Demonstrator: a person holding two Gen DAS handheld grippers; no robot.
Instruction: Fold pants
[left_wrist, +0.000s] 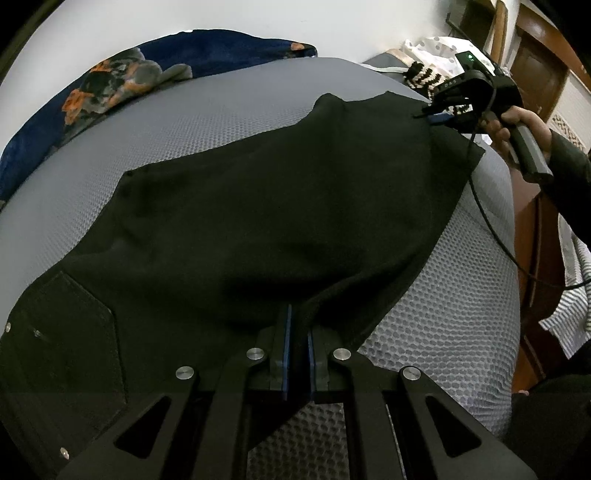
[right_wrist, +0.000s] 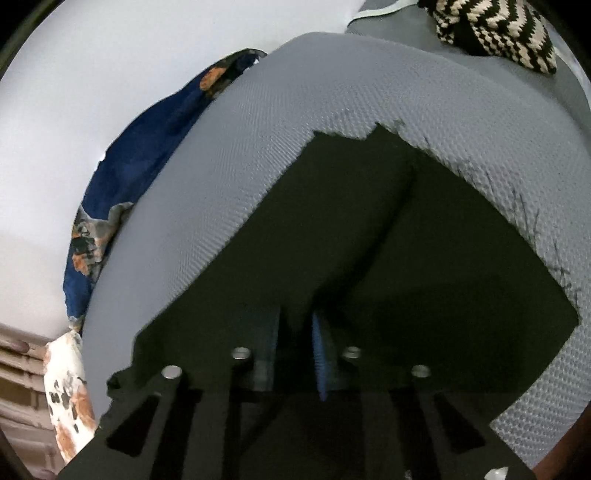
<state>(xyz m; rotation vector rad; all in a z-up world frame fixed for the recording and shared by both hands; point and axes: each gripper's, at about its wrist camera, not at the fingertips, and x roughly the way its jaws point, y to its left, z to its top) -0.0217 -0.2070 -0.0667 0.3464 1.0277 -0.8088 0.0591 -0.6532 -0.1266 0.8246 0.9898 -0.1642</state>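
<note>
Black pants (left_wrist: 258, 221) lie spread across a grey mesh mattress (left_wrist: 184, 129), back pocket (left_wrist: 66, 325) at the lower left. My left gripper (left_wrist: 299, 325) is shut on a fold of the pants' near edge. My right gripper (left_wrist: 437, 116) shows in the left wrist view at the far right corner of the pants, shut on the cloth there. In the right wrist view the right gripper (right_wrist: 297, 325) pinches black cloth between its blue pads, and the pants (right_wrist: 388, 240) stretch ahead over the mattress (right_wrist: 277, 129).
A blue floral blanket (left_wrist: 110, 85) lies along the far left edge by the white wall. A black-and-white knitted item (right_wrist: 495, 26) sits at the far right of the bed. A wooden door (left_wrist: 535, 66) and striped cloth (left_wrist: 576, 306) are at the right.
</note>
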